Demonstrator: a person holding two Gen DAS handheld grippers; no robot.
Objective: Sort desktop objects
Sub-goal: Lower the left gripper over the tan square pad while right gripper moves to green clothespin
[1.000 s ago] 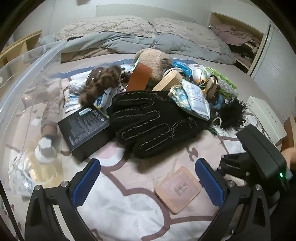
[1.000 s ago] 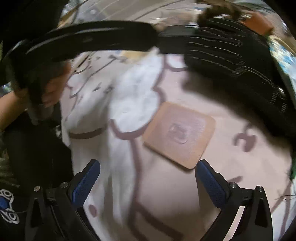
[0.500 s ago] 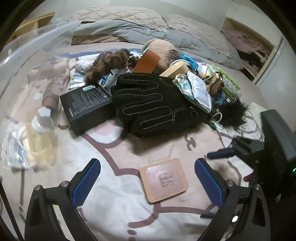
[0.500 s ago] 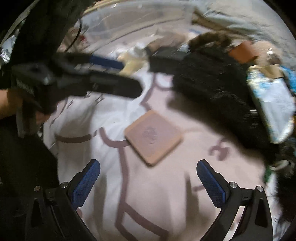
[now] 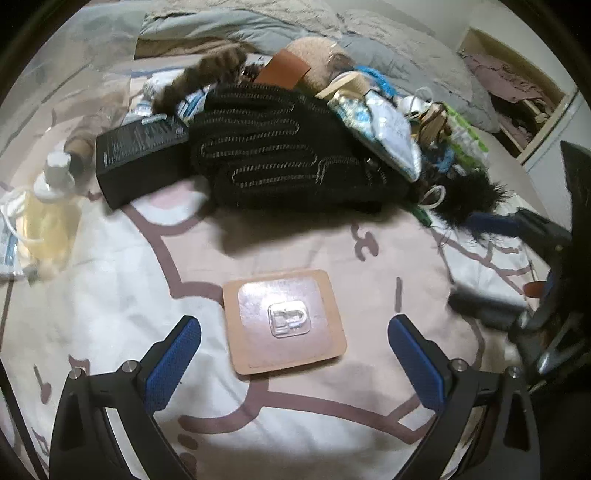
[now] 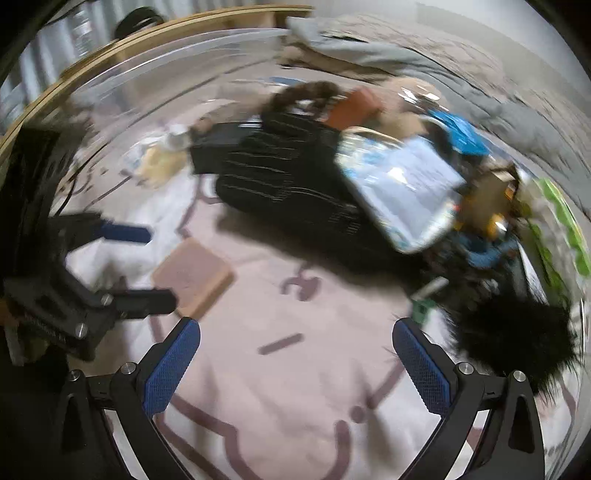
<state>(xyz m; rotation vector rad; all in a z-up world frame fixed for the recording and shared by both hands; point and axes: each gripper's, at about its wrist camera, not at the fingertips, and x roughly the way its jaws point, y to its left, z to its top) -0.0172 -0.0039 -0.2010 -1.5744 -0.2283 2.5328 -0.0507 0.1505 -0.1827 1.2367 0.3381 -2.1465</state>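
Observation:
A flat tan square pad (image 5: 283, 320) with a clear plastic hook at its middle lies on the pink-and-white bedsheet. My left gripper (image 5: 294, 360) is open and low over the sheet, with the pad lying between its blue fingertips. Behind the pad sits a heap: a black stitched glove (image 5: 273, 162), a black box (image 5: 138, 155), a silver-blue foil packet (image 5: 380, 129) and a black furry piece (image 5: 469, 199). My right gripper (image 6: 295, 363) is open over bare sheet. In its blurred view the pad (image 6: 192, 275) lies at the left, the glove (image 6: 284, 173) further back.
A clear plastic bin wall (image 5: 55, 74) curves along the left, with a yellow liquid bottle (image 5: 51, 214) inside it. A brown plush (image 5: 207, 74), a brown leather piece (image 5: 282, 68) and green packaging (image 5: 465, 133) top the heap. Grey bedding (image 5: 258, 26) lies behind, a shelf (image 5: 517, 85) at far right.
My left gripper has moved forward and down until the tan pad lies between its fingers. My right gripper has swung to the right, away from the pad, toward the heap's right side.

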